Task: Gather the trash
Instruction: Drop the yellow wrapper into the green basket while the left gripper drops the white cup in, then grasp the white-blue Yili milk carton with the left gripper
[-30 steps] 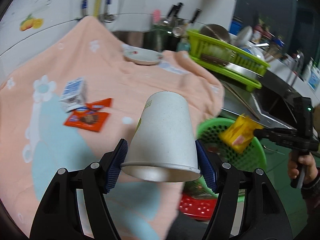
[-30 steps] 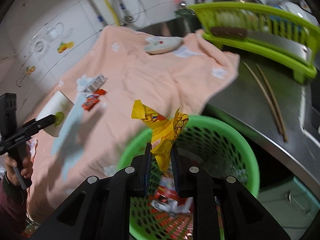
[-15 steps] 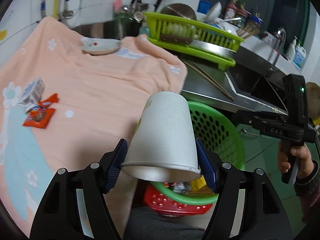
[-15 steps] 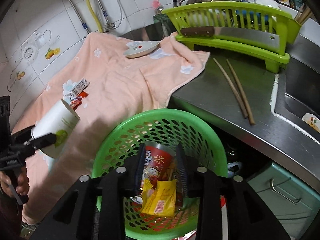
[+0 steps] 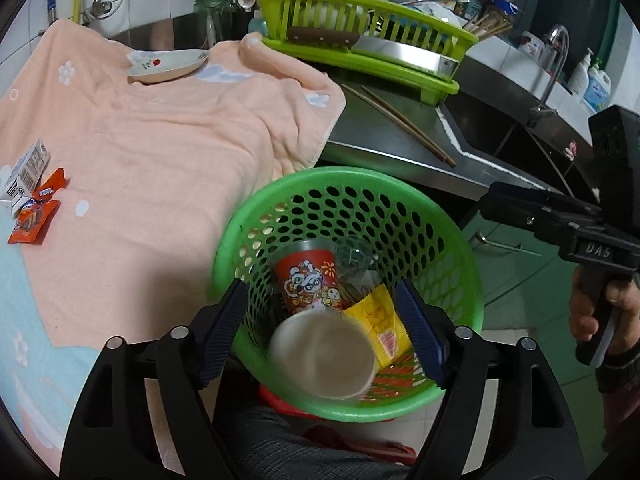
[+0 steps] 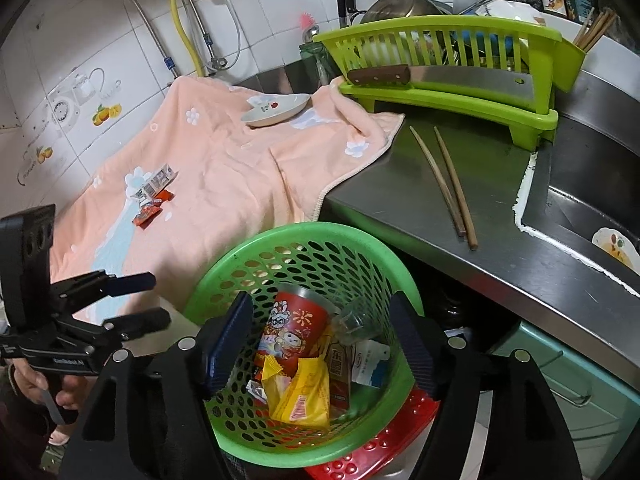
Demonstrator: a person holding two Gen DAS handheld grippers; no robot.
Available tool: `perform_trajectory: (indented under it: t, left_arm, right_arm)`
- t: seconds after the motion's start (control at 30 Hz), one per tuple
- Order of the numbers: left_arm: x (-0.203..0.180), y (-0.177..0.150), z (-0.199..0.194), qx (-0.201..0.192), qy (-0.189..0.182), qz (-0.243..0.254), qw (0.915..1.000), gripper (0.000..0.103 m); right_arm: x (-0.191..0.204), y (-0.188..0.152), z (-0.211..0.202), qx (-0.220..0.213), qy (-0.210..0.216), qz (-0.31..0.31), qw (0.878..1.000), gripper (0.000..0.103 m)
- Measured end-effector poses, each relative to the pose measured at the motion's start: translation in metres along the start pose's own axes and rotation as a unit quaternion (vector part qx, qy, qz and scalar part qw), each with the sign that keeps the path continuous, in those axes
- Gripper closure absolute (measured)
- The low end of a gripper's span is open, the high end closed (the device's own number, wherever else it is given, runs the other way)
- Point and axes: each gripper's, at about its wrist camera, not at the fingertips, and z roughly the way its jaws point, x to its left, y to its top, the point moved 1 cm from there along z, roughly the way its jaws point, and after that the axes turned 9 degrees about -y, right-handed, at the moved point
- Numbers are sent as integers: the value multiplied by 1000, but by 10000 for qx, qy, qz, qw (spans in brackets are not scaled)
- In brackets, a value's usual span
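Note:
A green perforated basket [image 5: 460, 280] [image 6: 224, 276] stands below the counter edge. My left gripper [image 5: 322, 332] is open right above it, and a white paper cup [image 5: 324, 358] sits loose between its spread fingers, inside the basket. A yellow wrapper [image 5: 384, 326] [image 6: 304, 392] and a red printed cup [image 5: 310, 280] [image 6: 290, 326] lie in the basket. My right gripper [image 6: 320, 344] is open and empty over the basket. An orange wrapper [image 5: 34, 216] [image 6: 150, 210] and a small white carton [image 5: 26, 172] [image 6: 154, 184] lie on the peach towel [image 5: 160, 152] [image 6: 224, 176].
A plate [image 5: 168, 66] [image 6: 276, 110] lies at the towel's far end. Two chopsticks [image 5: 400, 122] [image 6: 448, 184] lie on the steel counter. A green dish rack [image 5: 372, 48] [image 6: 452, 76] with a cleaver stands behind. A sink [image 6: 592, 216] is at right. A red basket [image 6: 380, 444] sits under the green one.
My left gripper moved over the basket and opened, letting the white cup drop in. My right gripper let go of the yellow wrapper, which now lies in the basket, and opened wide.

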Motion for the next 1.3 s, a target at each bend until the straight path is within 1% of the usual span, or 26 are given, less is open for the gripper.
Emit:
perform_trajectory:
  t: [0.2, 0.3, 0.4, 0.47, 0.67, 0.87, 1.07, 1.3]
  left_arm:
    - [9, -1, -6, -19, 70, -68, 10000, 23]
    - [17, 0, -14, -90, 143, -139, 9998, 22]
    - [28, 1, -26, -186, 249, -204, 9993, 22]
    - [36, 2, -34, -249, 321, -255, 9988, 22]
    - [72, 3, -60, -454, 589, -534, 9958, 22]
    - [118, -1, -88, -629, 939, -907, 9894, 22]
    - [173, -2, -117, -814, 1330, -1329, 9788, 22]
    - [227, 10, -131, -914, 1589, -1709, 9681, 22]
  right_arm:
    - [1, 1, 1, -3, 60, 31, 10000, 32]
    - [7, 3, 3, -12, 111, -17, 9999, 29]
    - [16, 8, 5, -13, 160, -115, 9998, 27]
    - [25, 12, 8, -14, 201, -194, 9996, 24]
    - [54, 26, 19, 22, 349, -513, 9981, 20]
    - [93, 42, 36, 93, 536, -861, 9948, 18]
    - [140, 57, 58, 164, 754, -1242, 9893, 18]
    - [182, 68, 73, 197, 986, -1570, 9825, 18]
